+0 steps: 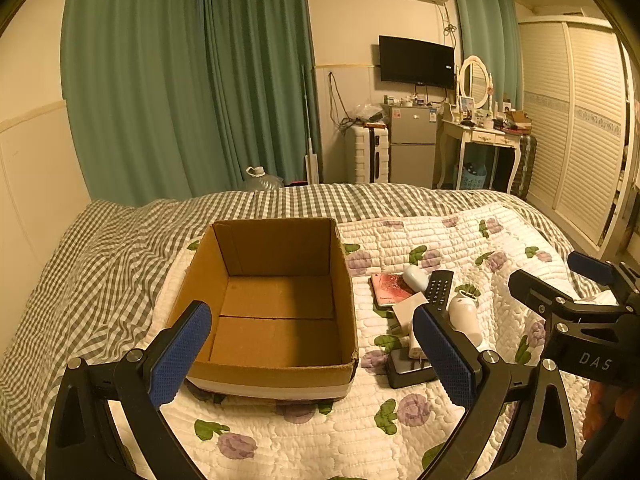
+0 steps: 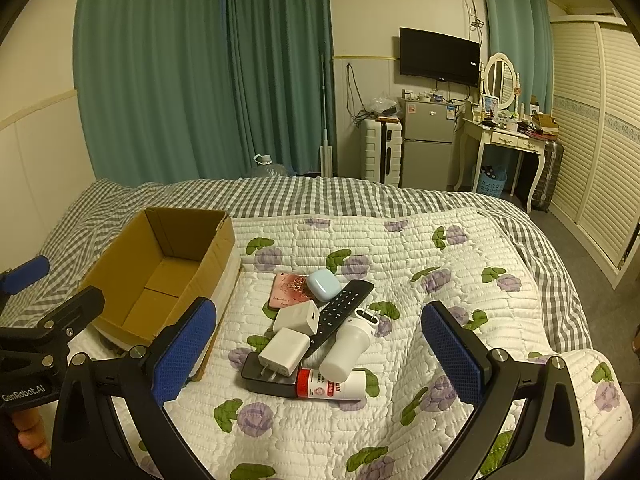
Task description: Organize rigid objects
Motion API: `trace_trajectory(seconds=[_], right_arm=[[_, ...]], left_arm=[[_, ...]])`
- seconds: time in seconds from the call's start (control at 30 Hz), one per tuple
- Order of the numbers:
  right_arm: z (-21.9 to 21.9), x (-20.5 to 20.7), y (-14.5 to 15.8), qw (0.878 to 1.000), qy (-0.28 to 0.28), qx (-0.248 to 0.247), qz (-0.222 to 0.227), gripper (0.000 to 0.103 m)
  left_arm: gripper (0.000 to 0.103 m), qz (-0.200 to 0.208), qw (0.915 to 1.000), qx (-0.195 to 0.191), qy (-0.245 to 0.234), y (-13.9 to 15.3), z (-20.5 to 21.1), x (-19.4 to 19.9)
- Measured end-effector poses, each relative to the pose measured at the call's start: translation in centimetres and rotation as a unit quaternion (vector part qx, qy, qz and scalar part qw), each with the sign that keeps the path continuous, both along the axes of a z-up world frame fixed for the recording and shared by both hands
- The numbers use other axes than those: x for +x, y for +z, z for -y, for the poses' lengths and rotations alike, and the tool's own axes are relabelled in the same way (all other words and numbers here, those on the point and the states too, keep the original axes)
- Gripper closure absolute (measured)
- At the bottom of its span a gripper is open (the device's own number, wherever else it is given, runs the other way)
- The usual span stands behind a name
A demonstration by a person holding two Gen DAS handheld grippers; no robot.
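An open, empty cardboard box [image 1: 276, 304] sits on the floral quilt, also in the right wrist view [image 2: 160, 276]. To its right lies a pile: pink phone [image 2: 290, 290], pale blue earbud case [image 2: 324, 285], black remote [image 2: 340, 314], two white chargers [image 2: 285, 346], a white bottle [image 2: 350, 346], a red-and-white tube [image 2: 332, 388], a black flat device [image 2: 264, 378]. The pile also shows in the left wrist view [image 1: 424, 304]. My left gripper [image 1: 312, 354] is open and empty in front of the box. My right gripper [image 2: 318, 354] is open and empty above the pile.
The floral quilt [image 2: 400, 264] lies over a grey checked bedspread [image 1: 100, 248]. Beyond the bed stand green curtains [image 1: 180, 80], a water jug [image 1: 260, 178], a suitcase [image 1: 368, 154], a small fridge [image 1: 412, 144], a dressing table [image 1: 484, 136] and a wardrobe [image 1: 580, 120].
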State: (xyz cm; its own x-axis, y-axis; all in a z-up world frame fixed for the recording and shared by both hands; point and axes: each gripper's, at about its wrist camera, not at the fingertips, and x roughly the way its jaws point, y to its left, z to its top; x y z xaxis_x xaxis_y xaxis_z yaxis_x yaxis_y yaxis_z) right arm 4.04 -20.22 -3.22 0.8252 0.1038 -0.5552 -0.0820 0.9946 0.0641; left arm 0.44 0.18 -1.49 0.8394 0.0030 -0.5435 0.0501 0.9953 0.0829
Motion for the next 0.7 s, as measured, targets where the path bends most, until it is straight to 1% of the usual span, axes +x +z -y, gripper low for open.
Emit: trace_trajectory(seconds=[0.5, 0.7], right_arm=[[-0.02, 0.11, 0.01, 1.0, -0.001, 0.0, -0.003, 0.0], [0.0, 0.12, 0.09, 1.0, -0.001, -0.002, -0.003, 0.0]], left_arm=[[0.0, -0.001, 1.0, 0.005, -0.001, -0.15, 0.2, -0.16], [0.0, 0.004, 1.0, 0.005, -0.002, 0.59, 0.31, -0.36]])
